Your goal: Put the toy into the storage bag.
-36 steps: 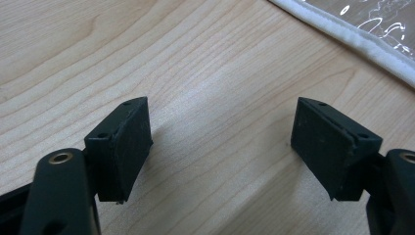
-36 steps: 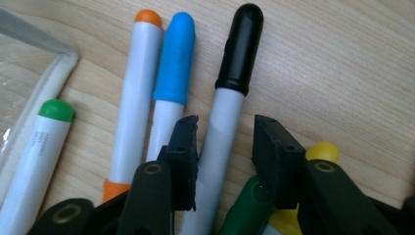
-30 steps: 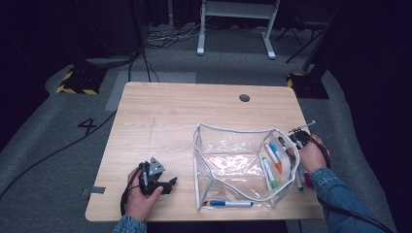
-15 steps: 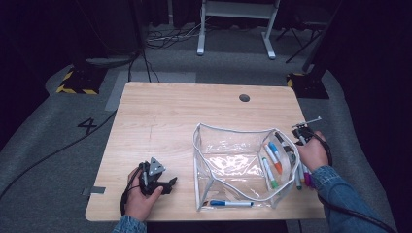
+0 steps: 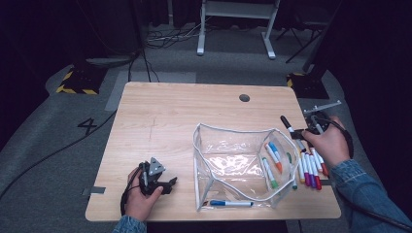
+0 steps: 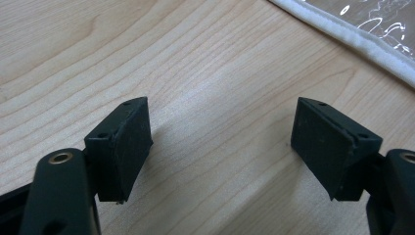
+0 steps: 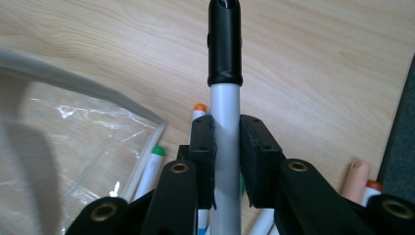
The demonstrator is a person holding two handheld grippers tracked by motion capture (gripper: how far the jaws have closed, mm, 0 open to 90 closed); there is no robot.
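A clear plastic pouch [image 5: 233, 130] with white edging stands open on the wooden table [image 5: 184, 116], with a few markers [image 5: 273, 160] inside it. Held above the table's right edge, my right gripper [image 5: 298, 135] is shut on a grey marker with a black cap [image 5: 286, 122]. In the right gripper view the pads [image 7: 203, 142] of my right gripper [image 7: 226, 137] clamp the marker's barrel [image 7: 225, 110], cap pointing away. My left gripper [image 5: 170, 183] rests at the front left, open, with bare wood between the jaws of the left gripper [image 6: 220, 142].
Several coloured markers [image 5: 311, 167] lie in a row on the table right of the pouch. A blue marker [image 5: 231, 203] lies at the pouch's front edge. The pouch's white rim [image 6: 342, 34] runs just beyond my left gripper. A round hole [image 5: 244, 97] sits near the far edge.
My right hand has risen from the row of markers, carrying the black-capped marker up and clear of the table. The left hand has stayed where it was.
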